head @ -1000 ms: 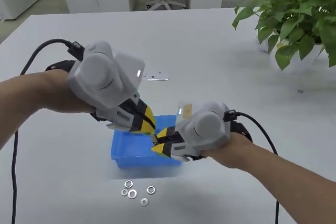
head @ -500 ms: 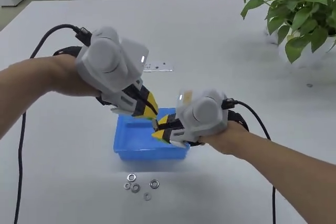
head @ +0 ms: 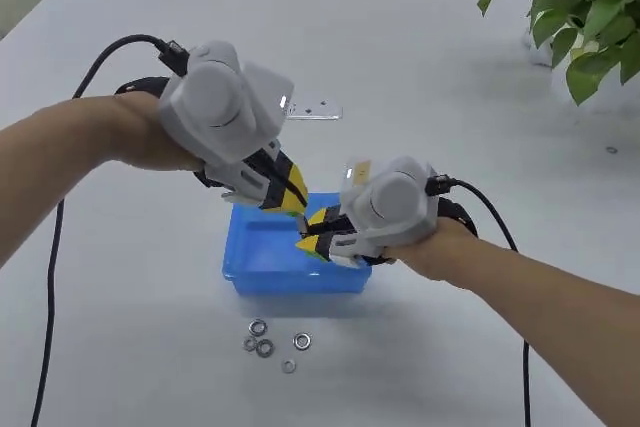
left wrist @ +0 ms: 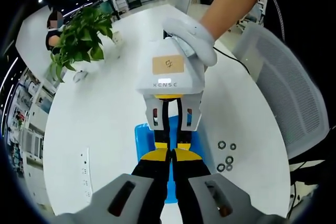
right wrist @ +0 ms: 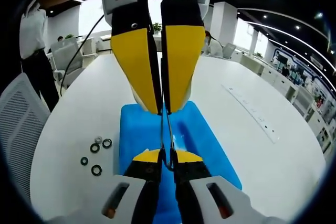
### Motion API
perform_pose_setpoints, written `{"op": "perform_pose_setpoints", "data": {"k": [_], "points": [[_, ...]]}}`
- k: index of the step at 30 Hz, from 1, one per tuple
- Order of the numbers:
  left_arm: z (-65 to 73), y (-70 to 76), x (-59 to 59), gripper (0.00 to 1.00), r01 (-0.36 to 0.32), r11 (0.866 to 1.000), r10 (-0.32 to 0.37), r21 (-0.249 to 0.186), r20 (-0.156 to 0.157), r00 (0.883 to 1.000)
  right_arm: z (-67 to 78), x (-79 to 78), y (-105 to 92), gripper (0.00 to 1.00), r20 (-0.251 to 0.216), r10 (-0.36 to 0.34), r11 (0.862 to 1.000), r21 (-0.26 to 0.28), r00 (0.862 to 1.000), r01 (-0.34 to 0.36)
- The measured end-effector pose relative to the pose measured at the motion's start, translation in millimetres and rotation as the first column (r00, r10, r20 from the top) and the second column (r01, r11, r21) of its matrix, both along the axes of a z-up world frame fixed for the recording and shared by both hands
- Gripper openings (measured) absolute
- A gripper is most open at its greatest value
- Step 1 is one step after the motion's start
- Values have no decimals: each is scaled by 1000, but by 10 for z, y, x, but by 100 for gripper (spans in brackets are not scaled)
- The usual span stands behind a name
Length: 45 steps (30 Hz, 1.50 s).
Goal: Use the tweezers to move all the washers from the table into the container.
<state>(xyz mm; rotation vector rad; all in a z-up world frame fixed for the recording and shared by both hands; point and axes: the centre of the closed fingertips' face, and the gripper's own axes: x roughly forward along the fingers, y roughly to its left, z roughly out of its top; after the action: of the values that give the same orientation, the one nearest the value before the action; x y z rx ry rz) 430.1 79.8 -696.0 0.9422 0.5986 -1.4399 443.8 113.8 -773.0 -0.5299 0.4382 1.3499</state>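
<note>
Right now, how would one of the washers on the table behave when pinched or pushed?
The washers look like thin flat metal rings, so one is probably light and stiff, yet slippery to pinch. Lying flat on the smooth table, it would likely slide, not roll. They lie close together, so neighbours may shift.

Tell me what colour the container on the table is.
Blue, a plain solid blue. The container shows best in the right gripper view.
</note>
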Motion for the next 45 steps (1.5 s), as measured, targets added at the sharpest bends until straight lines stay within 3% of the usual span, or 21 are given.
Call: {"op": "perform_pose_setpoints", "data": {"k": [14, 45], "points": [[-127, 18, 36, 5, -4, 1000, 4, 5, -22, 1000, -135, 22, 3, 10, -21, 13, 1000, -18, 1000, -14], [-130, 12, 8, 5, 15, 1000, -14, 19, -20, 1000, -128, 0, -20, 11, -24, 14, 1000, -26, 1000, -14]]}}
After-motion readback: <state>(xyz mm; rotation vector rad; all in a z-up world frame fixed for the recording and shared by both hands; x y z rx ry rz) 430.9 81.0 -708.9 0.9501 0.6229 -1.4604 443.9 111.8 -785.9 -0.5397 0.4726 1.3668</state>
